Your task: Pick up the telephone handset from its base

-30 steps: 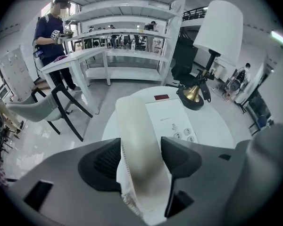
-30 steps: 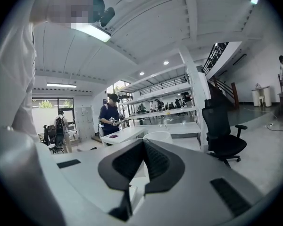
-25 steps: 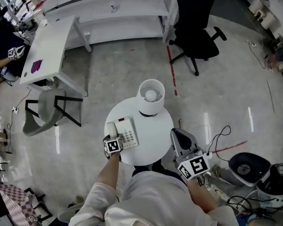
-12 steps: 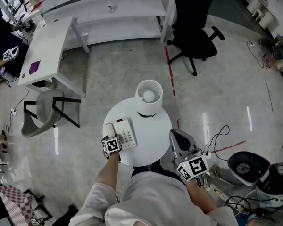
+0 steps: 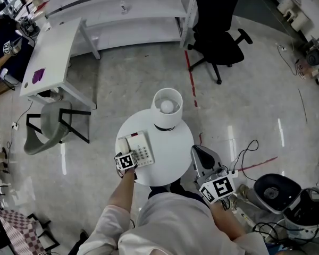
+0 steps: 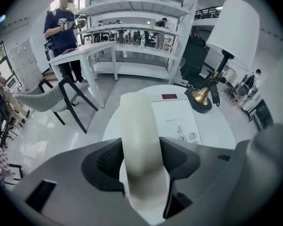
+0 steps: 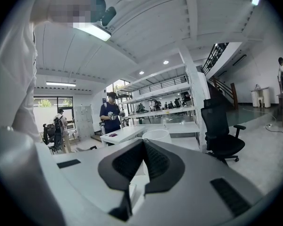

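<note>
A white telephone base (image 5: 142,149) with a keypad lies on the round white table (image 5: 173,150). Its cream handset (image 5: 123,144) rests along the base's left side. My left gripper (image 5: 124,153) points steeply down over the handset's near end. In the left gripper view the handset (image 6: 139,121) runs between the dark pads (image 6: 106,161); the jaws are closing, and both pads meet its sides with no gap showing. It still lies beside the base (image 6: 175,119). My right gripper (image 5: 200,154) hovers at the table's right edge, shut and holding nothing (image 7: 142,142).
A lamp (image 5: 167,108) with a white shade and brass foot (image 6: 200,98) stands at the table's far side. A grey chair (image 5: 48,124) and a white desk (image 5: 50,54) are to the left, a black office chair (image 5: 220,41) beyond. Cables and gear lie on the floor at the right.
Neither gripper has visibly shifted in the head view. The person at the far-left desk has moved a little.
</note>
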Motion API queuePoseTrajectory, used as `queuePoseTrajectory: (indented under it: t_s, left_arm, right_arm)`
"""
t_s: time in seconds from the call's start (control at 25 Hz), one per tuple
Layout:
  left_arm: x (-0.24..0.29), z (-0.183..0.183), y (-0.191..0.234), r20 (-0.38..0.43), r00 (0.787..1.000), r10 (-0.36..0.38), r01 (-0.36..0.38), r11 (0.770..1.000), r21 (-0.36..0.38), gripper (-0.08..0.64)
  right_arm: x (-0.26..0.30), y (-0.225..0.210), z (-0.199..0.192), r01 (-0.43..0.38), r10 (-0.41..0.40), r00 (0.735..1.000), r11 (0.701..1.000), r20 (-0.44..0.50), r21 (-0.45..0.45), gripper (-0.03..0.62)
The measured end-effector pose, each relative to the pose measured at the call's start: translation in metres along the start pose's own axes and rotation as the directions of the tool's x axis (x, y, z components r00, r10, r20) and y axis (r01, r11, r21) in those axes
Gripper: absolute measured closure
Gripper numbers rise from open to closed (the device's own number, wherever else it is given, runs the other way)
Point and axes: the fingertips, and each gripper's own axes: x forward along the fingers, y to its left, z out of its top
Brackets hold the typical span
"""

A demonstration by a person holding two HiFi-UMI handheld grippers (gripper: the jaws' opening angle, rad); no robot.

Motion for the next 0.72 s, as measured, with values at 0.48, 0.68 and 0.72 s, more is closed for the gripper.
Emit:
queuePoseTrajectory:
  t_s: [0.48, 0.68, 0.72]
  left_arm:
    - [-0.012, 0.001, -0.004, -0.013, 1.0, 0.008, -0.009, 1.0, -0.014, 0.324]
    - [-0.015, 0.003, -0.003, 0.01, 1.0, 0.009, -0.009, 1.0, 0.021, 0.325]
    - [-0.019, 0.005, 0.0, 0.016, 1.0, 0.017, -0.018, 1.0, 0.024, 0.325]
  right_arm:
    - [-0.003, 0.003, 0.001, -0.002, 0.002, 1.0, 1.0, -0.001, -0.003, 0.584]
    - [-0.005, 0.007, 0.0, -0.005, 0.005, 1.0, 1.0, 0.008, -0.004, 0.584]
    - [-0.005, 0.008, 0.0, -0.007, 0.008, 1.0, 1.0, 0.009, -0.005, 0.584]
